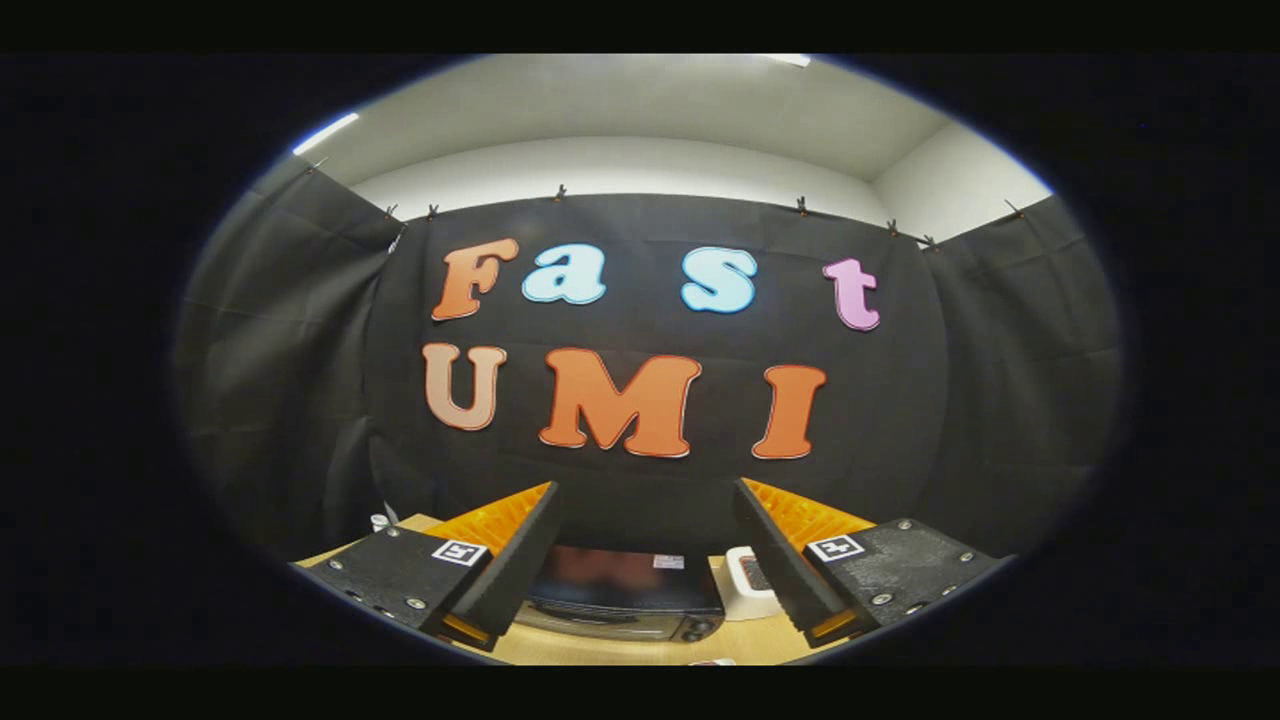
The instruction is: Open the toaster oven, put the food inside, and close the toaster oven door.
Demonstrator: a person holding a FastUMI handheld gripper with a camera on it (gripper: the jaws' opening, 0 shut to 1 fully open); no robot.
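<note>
My tool spread wide, gripping nothing.
Oven sits on the surface ahead, seen between my fingers, door shut; white container just beside its right side.

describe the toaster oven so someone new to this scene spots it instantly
Start at the black cloth wall of the booth, then drop to the wooden table at its foot. The toaster oven sits there, seen between and beyond the open fingers of the gripper, which hold nothing. It is the dark, wide box with a glossy top and knobs at its front right, unlike the small white object just to its right.
</note>
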